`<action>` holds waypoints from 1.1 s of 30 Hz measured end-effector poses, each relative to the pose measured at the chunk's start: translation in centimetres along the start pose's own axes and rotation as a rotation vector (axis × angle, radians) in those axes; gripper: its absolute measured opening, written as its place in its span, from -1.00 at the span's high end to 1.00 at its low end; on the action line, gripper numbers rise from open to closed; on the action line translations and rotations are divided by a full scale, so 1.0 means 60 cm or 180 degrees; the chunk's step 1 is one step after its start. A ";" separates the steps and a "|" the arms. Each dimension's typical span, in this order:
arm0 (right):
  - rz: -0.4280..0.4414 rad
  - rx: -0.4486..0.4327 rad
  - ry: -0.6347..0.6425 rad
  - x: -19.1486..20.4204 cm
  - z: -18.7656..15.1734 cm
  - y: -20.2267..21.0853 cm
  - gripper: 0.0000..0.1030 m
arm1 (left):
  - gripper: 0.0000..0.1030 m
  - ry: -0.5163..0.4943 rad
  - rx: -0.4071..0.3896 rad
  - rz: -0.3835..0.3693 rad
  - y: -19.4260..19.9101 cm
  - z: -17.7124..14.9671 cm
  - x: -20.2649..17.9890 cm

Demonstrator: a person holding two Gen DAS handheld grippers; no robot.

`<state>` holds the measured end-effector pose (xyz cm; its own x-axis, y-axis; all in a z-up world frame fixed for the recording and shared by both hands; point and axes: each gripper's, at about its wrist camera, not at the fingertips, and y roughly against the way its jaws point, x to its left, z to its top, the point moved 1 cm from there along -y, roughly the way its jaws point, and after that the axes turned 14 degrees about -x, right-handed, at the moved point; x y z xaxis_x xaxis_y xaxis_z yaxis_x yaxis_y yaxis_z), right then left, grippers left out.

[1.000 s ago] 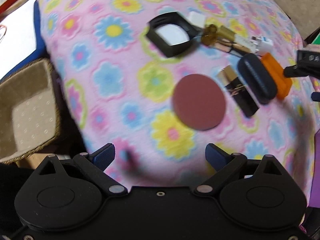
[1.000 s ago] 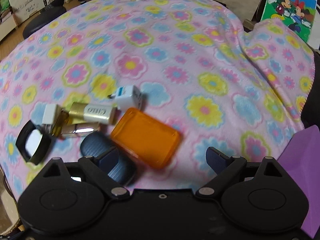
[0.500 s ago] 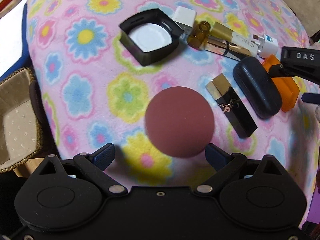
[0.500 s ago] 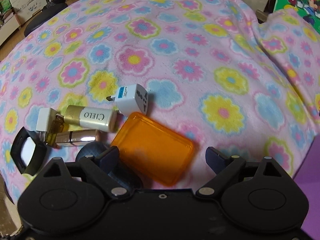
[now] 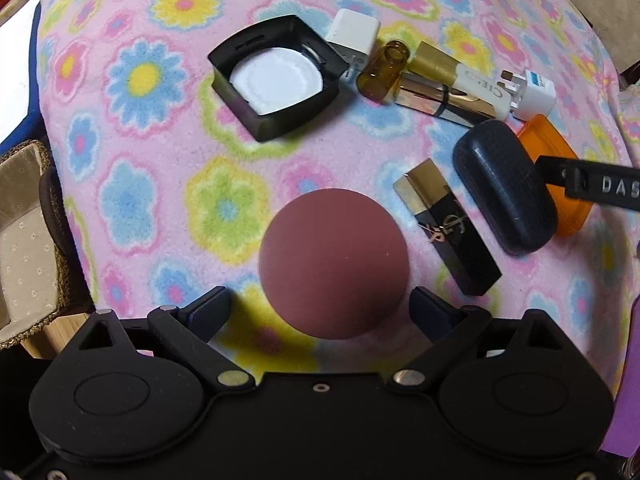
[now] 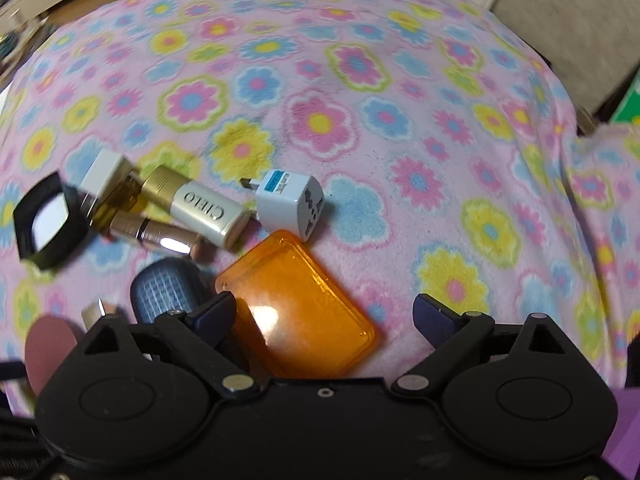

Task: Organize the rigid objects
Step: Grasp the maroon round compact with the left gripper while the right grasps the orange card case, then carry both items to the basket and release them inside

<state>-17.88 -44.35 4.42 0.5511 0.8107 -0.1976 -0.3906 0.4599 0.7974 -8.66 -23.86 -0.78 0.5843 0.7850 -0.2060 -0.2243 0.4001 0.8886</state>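
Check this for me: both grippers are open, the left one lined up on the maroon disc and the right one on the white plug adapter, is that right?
Not quite. The right gripper is lined up on the orange case, as the right wrist view shows; the adapter lies farther off. The rest holds: both are open, and the left gripper is on the maroon disc.

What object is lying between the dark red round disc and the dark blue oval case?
In the left wrist view, a black and gold lipstick case lies between the dark red disc and the dark blue oval case, on the flowered blanket.
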 end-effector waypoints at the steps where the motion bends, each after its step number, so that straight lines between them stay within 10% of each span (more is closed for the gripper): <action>1: 0.0023 -0.0015 0.0070 0.001 -0.002 0.002 -0.85 | -0.78 0.0003 0.0004 -0.0018 0.001 0.001 0.000; 10: 0.0255 0.0052 0.0415 0.021 -0.011 -0.020 -0.66 | -0.46 -0.0083 -0.0063 0.0060 -0.016 0.019 -0.026; 14: 0.0426 0.0117 0.0128 0.004 -0.002 -0.030 -0.17 | -0.37 -0.0130 -0.0105 -0.0013 -0.009 0.024 -0.028; 33: 0.0289 -0.0226 -0.0831 -0.026 0.023 0.111 -0.15 | -0.37 -0.0001 -0.0557 0.0116 0.121 0.046 0.062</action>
<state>-20.34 -43.06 10.84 0.6791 0.7333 0.0337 -0.4927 0.4213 0.7614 -5.97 -19.34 6.02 0.5735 0.8003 -0.1749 -0.3776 0.4477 0.8105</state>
